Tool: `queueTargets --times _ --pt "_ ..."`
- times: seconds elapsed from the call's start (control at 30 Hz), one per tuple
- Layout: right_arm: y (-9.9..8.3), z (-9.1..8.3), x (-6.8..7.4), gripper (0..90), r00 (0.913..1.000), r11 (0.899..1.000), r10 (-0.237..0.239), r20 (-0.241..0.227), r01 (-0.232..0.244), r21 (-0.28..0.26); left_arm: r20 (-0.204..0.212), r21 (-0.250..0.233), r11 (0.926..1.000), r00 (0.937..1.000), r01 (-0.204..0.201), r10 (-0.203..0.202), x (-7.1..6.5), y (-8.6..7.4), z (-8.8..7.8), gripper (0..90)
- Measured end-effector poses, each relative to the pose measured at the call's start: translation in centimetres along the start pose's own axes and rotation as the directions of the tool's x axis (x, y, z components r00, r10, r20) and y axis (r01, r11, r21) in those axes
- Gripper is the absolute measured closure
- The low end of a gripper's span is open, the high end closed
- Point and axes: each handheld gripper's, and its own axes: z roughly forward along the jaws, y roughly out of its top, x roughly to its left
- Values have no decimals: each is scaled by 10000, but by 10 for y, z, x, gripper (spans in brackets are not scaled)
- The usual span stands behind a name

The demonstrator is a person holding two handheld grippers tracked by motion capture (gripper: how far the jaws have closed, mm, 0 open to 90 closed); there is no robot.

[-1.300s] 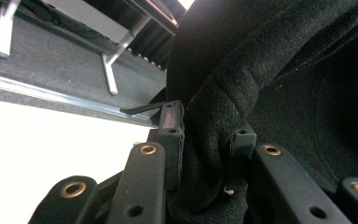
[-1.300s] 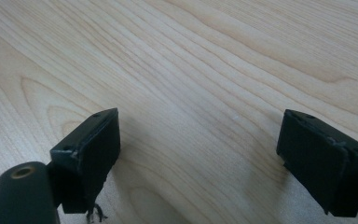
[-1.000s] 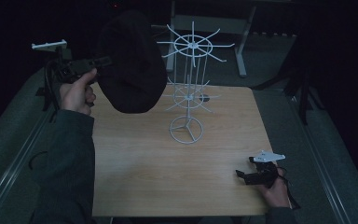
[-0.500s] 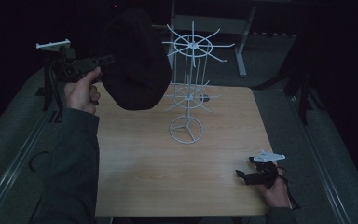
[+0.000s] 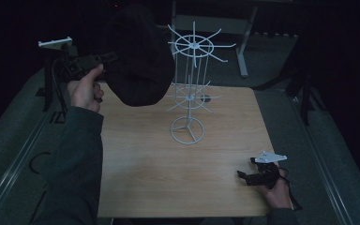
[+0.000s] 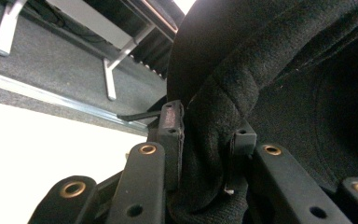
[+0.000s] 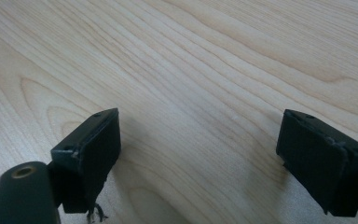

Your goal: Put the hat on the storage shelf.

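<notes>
Left tool [image 5: 104, 58] pinches the folded brim of the black hat [image 5: 138, 56] — hat held aloft, upper left of frame, just beside the top ring of the white wire rack [image 5: 190, 89]. Right tool [image 5: 243, 176] — jaws spread, nothing between, low over the bench [image 5: 145, 164], lower right.

The black hat [image 5: 138, 58] hides the left spokes of the white wire stand [image 5: 190, 89], and its crown is lost in the dark background.
</notes>
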Motion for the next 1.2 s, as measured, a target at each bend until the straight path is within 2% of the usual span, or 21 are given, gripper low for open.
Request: queueTargets --times 0.27,0.47,0.53,0.63,0.7,0.87,0.9,0.93,0.97,1.0,1.03,1.07,1.17,1.2 --pt "0 0 0 135 10000 10000 23 24 -23 1 29 7 9997 9997 261 -261 -2 1 11 744" --pt "0 0 0 135 10000 10000 16 30 -16 -3 -314 249 9988 9986 427 -419 2 -3 25 746" --pt "0 0 0 135 10000 10000 16 30 -16 -10 -762 549 9981 9968 265 -223 1 -8 33 745" --pt "0 0 0 135 10000 10000 14 29 -14 -3 -1394 1017 9948 9900 -82 224 1 -14 41 744" --pt "0 0 0 135 10000 10000 19 33 -19 -7 -1594 1173 9929 9865 -176 364 2 -17 44 744" --pt "0 0 0 135 10000 10000 19 33 -19 -9 -2187 1626 9844 9704 -675 1026 2 -21 48 747" --pt "0 0 0 135 10000 10000 16 39 -16 -10 -2194 1722 9819 9688 -783 1157 3 -21 49 744" --pt "0 0 0 135 10000 10000 22 27 -22 -18 -2110 1886 9786 9699 -821 1220 5 -21 50 740" --pt "0 0 0 135 10000 10000 22 27 -22 -18 -2110 1886 9786 9699 -821 1220 5 -21 50 733" --pt "0 0 0 135 10000 10000 22 40 -22 -20 -2024 2171 9717 9695 -930 1381 7 -21 51 723" --pt "0 0 0 135 10000 10000 22 40 -22 -20 -2024 2171 9717 9695 -930 1381 7 -21 51 714" --pt "0 0 0 135 10000 10000 24 33 -24 -16 -2137 2274 9672 9632 -1130 1628 7 -21 51 702" --pt "0 0 0 135 10000 10000 27 42 -27 -17 -2106 2359 9642 9623 -1212 1724 7 -20 51 664" --pt "0 0 0 135 10000 10000 20 43 -20 -20 -2095 2484 9599 9602 -1302 1845 9 -20 52 649"
